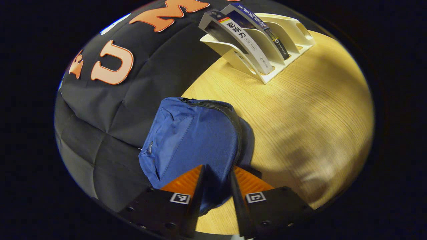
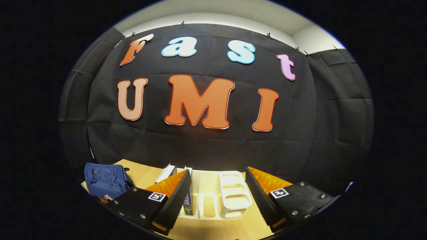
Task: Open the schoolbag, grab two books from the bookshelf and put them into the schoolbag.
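— So, is the bag open yet?

— No. I see the schoolbag zipped, standing at my left gripper, whose fingers are a little apart around its edge; I cannot tell if they pinch.

— And the books?

— Both books sit in the bookshelf at one o'clock. My right gripper gapes wide, holding nothing.

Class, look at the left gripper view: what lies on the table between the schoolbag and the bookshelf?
Nothing: only bare wooden table lies between the schoolbag and the bookshelf in the left gripper view.
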`<state>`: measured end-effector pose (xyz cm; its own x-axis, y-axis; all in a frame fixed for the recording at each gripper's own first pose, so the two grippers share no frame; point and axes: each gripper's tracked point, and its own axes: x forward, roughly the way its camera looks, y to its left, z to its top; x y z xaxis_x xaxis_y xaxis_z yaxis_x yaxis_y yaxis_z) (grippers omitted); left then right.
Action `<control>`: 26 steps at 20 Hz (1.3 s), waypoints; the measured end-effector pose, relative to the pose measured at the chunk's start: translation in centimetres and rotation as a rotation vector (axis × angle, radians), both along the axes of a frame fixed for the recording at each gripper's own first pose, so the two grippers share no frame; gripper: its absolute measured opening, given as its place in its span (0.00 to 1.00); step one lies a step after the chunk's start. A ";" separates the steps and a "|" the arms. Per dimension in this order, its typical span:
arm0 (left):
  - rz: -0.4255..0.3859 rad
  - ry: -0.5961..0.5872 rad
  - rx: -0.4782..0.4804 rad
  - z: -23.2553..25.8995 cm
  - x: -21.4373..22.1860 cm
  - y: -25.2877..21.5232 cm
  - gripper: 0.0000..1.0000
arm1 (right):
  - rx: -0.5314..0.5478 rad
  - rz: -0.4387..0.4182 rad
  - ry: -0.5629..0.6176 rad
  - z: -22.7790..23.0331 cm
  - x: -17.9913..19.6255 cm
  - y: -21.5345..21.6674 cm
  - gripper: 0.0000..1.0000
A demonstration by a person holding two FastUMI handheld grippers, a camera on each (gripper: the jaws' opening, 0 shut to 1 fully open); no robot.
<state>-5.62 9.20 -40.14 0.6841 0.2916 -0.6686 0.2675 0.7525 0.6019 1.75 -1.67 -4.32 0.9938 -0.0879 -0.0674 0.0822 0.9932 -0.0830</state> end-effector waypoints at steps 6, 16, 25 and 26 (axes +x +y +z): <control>0.071 0.018 -0.132 0.5 0.3 0.4 0.08 | 0.002 0.075 0.050 -1.1 0.3 2.6 0.97; 0.115 0.060 -0.408 6.7 2.7 2.3 0.02 | 0.001 0.317 0.299 -3.4 4.2 12.3 0.97; 0.162 0.042 -0.581 13.0 4.8 5.1 0.02 | -0.019 0.300 0.674 -9.4 10.1 15.6 0.97; 0.165 0.043 -0.601 13.4 5.0 5.6 0.02 | -0.018 0.295 0.728 -10.4 10.3 15.9 0.97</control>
<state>-0.66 14.76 -26.72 0.6312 -0.0445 -0.7743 0.1336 0.9897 0.0521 12.09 14.22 -14.70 0.6827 0.1653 -0.7117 -0.2660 0.9634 -0.0314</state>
